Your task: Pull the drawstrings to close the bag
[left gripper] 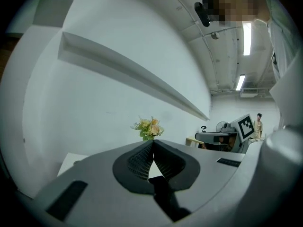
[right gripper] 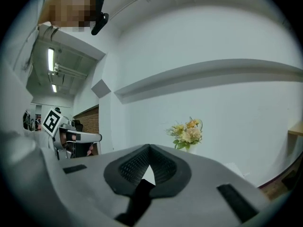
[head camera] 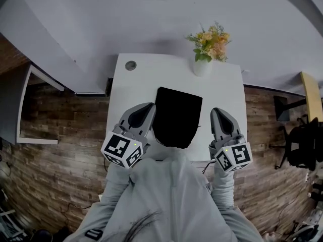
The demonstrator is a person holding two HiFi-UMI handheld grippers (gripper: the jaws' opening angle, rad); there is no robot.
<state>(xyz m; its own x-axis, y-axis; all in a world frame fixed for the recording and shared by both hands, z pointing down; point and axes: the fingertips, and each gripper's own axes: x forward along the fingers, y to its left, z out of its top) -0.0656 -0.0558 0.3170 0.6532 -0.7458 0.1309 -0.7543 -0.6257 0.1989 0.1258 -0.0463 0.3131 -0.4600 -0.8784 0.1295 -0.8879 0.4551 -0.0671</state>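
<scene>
A black drawstring bag [head camera: 176, 117] lies on the white table [head camera: 146, 74], squared at its far end and narrowed at the end near me. My left gripper [head camera: 150, 106] is at the bag's left side and my right gripper [head camera: 216, 111] at its right. Both are held above the table and point about level at the far wall. In the left gripper view the left gripper [left gripper: 152, 143] has its jaws shut tip to tip. The right gripper [right gripper: 149, 147] looks the same in its own view. I see no drawstring between either pair of pads.
A white vase of yellow flowers [head camera: 204, 64] stands at the table's far right corner, with a round cable hole [head camera: 130, 65] at the far left. A white wall rises behind the table. A wood-pattern floor lies on both sides, with a black chair [head camera: 303, 145] to the right.
</scene>
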